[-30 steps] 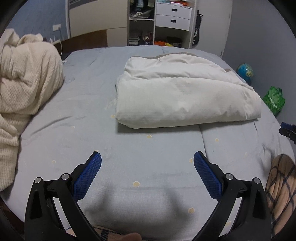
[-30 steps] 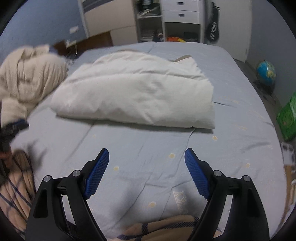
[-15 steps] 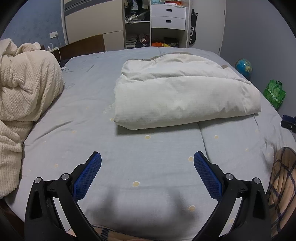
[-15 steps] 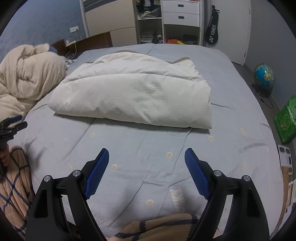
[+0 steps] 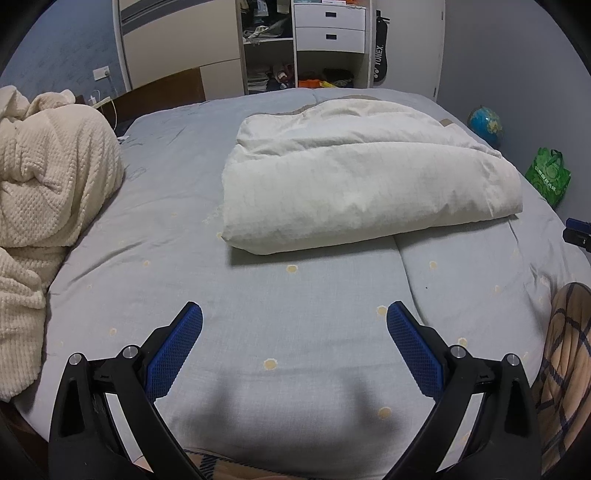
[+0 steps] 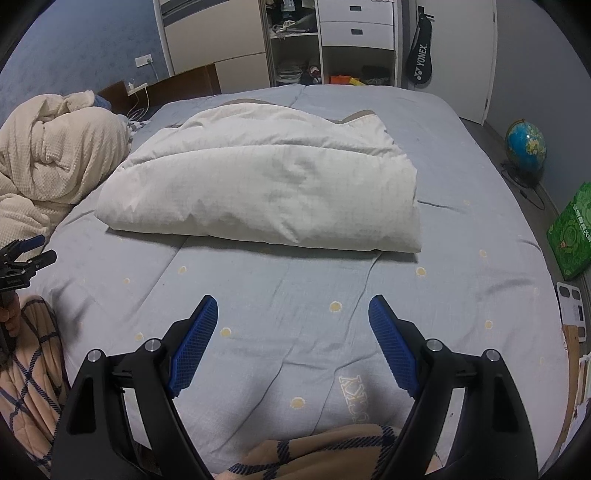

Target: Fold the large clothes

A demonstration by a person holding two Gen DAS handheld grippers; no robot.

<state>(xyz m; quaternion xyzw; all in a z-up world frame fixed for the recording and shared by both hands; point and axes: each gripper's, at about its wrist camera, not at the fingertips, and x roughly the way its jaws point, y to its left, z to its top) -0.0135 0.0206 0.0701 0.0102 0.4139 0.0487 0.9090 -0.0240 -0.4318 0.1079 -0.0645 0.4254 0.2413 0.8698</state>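
A: How do the two grippers stand?

B: The left gripper [image 5: 294, 317] has its blue-padded fingers [image 5: 173, 350] spread wide, with nothing between them. The right gripper [image 6: 291, 312] is the same: fingers [image 6: 393, 349] wide apart and holding nothing. Both hang over the grey-blue bed sheet [image 5: 295, 295] near its closest edge.

A: And the folded white quilt [image 5: 365, 184]?

B: It lies on the sheet, well ahead of both pairs of fingertips and touching neither. In the left wrist view it sits ahead and somewhat to the right of the gap between the fingers; in the right wrist view the quilt [image 6: 266, 192] sits ahead and slightly to the left. It is a thick, puffy bundle with its rounded fold facing the fingers.

A: Anything else around?

B: A cream knitted blanket [image 5: 48, 192] is heaped far to the left of the left fingers. A globe [image 6: 526, 146] and a green bag [image 6: 572, 232] stand on the floor, off to the right beyond the right fingers. A wardrobe with white drawers [image 5: 330, 31] rises behind the bed. Plaid fabric [image 6: 332, 458] shows just under the right gripper.
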